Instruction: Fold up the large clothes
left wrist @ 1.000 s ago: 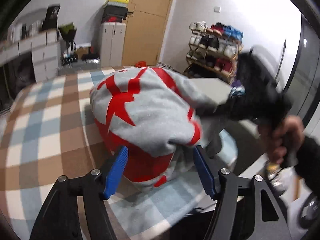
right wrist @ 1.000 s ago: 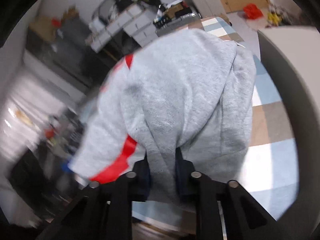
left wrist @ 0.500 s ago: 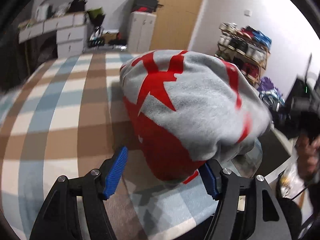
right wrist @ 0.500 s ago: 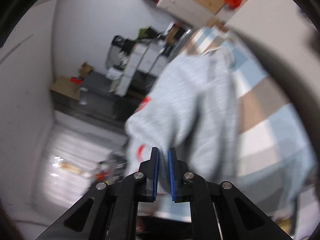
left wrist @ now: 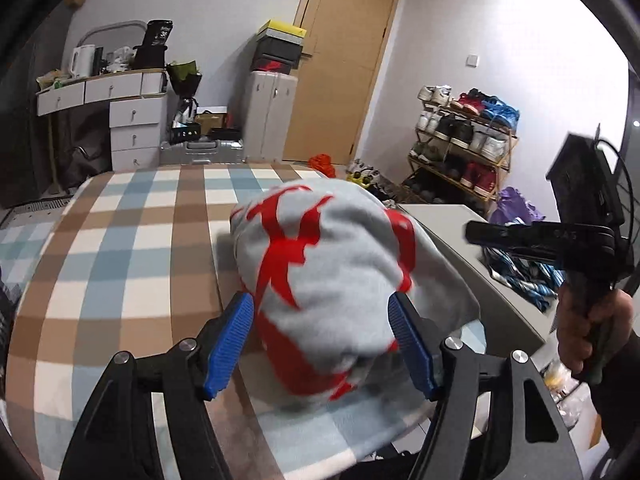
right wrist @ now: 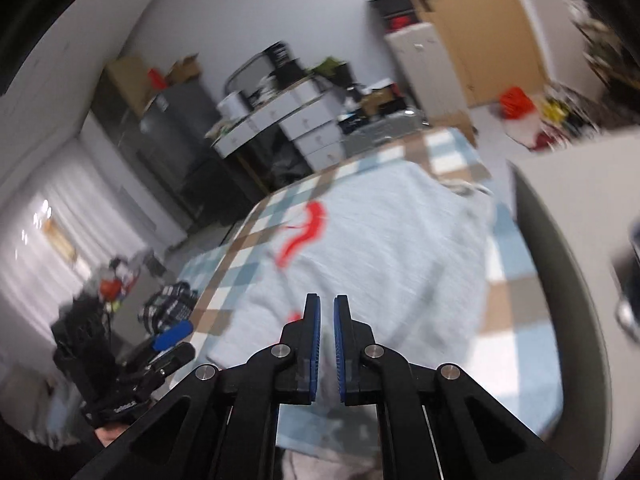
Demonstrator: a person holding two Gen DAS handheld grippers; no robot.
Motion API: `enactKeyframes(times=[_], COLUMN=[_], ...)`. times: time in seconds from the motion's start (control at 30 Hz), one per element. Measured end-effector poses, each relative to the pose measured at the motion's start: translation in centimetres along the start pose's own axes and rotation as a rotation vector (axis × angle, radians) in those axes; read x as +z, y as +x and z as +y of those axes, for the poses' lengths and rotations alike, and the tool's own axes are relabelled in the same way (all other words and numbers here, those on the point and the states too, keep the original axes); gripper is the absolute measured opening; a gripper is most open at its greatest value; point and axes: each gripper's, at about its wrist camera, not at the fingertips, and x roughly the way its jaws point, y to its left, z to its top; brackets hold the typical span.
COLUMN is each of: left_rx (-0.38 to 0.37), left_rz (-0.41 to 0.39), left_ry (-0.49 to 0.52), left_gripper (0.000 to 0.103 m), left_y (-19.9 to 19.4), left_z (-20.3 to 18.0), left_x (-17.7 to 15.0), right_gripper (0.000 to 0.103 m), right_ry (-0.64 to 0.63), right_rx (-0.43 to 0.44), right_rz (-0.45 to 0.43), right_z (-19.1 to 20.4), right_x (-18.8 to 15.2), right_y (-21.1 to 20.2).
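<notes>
Both fisheye views bend the room and darken to black at the corners. The left-wrist view is mostly sharp, evenly lit, with the white wall (left wrist: 500, 60) glaring at upper right. The right-wrist view is smeared with motion blur; bright curtains (right wrist: 60, 232) glow at left.

You're looking at a pale grey sweatshirt (left wrist: 340, 280) with jagged red markings and a solid red patch low on its near side, lying on a bed cover (left wrist: 120, 248) checked in brown, light blue and white. Both your grippers are black with ribbed blue pads: the left gripper (left wrist: 320, 344) and the right gripper (right wrist: 324, 344). Beyond the bed's far edge stand a tan wooden door (left wrist: 340, 60), white drawers (left wrist: 136, 120) and a yellow-lidded box (left wrist: 282, 30).
</notes>
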Motion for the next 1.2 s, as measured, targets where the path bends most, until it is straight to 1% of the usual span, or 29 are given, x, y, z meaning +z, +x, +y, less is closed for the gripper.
enactKeyframes(times=[0.03,0.1,0.17,0.23,0.27,0.37,0.4,0.43,0.47,0.6,0.67,0.7,0.73,0.77,0.8,0.83,0.93,1.0,1.07,1.1,1.13,1.2], left_rx=[0.012,-0.001,0.002,0.030,0.029,0.031,0.028,0.030,0.027,-0.010,-0.016,-0.017,-0.016,-0.015,-0.013,-0.006,0.031,0.055,0.075,0.089,0.098,0.098], left_rz=[0.004,0.024,0.054,0.100,0.110,0.135,0.136,0.137,0.137,0.131,0.140,0.150,0.166,0.178,0.188,0.192,0.179,0.159,0.150,0.155,0.163,0.171], left_ry=[-0.002,-0.035,-0.060,-0.070,-0.073,-0.077,-0.083,-0.091,-0.104,-0.121,-0.123,-0.123,-0.127,-0.128,-0.124,-0.115,-0.085,-0.074,-0.071,-0.070,-0.074,-0.079], left_gripper=[0.066,0.066,0.066,0.066,0.066,0.066,0.068,0.072,0.073,0.073,0.073,0.073,0.073,0.073,0.073,0.073,0.073,0.073,0.073,0.073,0.073,0.073], left_y=[0.4,1.2,1.6,2.3,2.3,2.4,2.4,2.2,2.2,1.8,1.8,1.9,2.1,2.2,2.3,2.2,1.8,1.6,1.8,2.1,2.4,2.9], left_z=[0.0,0.3,0.7,1.4,1.6,2.6,2.9,3.0,3.3,3.5,3.6,3.6,3.7,3.7,3.6,3.5,3.0,2.8,2.7,2.6,2.6,2.2], left_x=[0.2,0.3,-0.1,-0.6,-0.8,-1.3,-1.3,-1.2,-1.1,-0.9,-1.0,-1.1,-1.3,-1.4,-1.5,-1.4,-1.0,-0.9,-0.9,-0.9,-0.9,-0.8], right_gripper=[0.006,0.006,0.006,0.006,0.007,0.007,0.007,0.007,0.007,0.009,0.026,0.057,0.090,0.100,0.100,0.100,0.100,0.101,0.101,0.101,0.101,0.101], right_ry=[-0.014,-0.009,0.007,0.004,0.003,0.003,0.004,0.009,0.014,0.035,0.079,0.107,0.118,0.120,0.106,0.084,0.011,-0.023,-0.045,-0.039,-0.028,0.027], right_rx=[-0.007,-0.045,-0.074,-0.125,-0.140,-0.156,-0.167,-0.178,-0.182,-0.236,-0.246,-0.234,-0.231,-0.258,-0.285,-0.303,-0.368,-0.413,-0.439,-0.466,-0.478,-0.476], right_rz=[0.023,0.066,0.116,0.149,0.154,0.144,0.140,0.137,0.135,0.069,0.013,-0.036,-0.079,-0.164,-0.214,-0.239,-0.240,-0.244,-0.198,-0.156,-0.125,-0.049], right_z=[0.8,1.7,1.5,1.3,0.9,0.2,0.1,0.0,0.1,1.0,1.5,1.7,2.1,2.8,3.5,4.1,5.4,5.6,5.0,4.3,3.7,1.6], right_x=[0.4,0.2,-0.2,-1.0,-1.4,-2.3,-2.1,-2.1,-2.1,-1.7,-1.6,-1.8,-1.9,-2.4,-2.8,-3.0,-3.5,-3.9,-4.3,-4.4,-4.5,-4.5], right_y=[1.0,2.6,5.0,6.5,6.8,6.7,6.9,6.7,6.6,5.5,4.9,4.4,4.1,3.3,2.9,2.8,3.0,3.3,4.1,4.7,5.2,6.3])
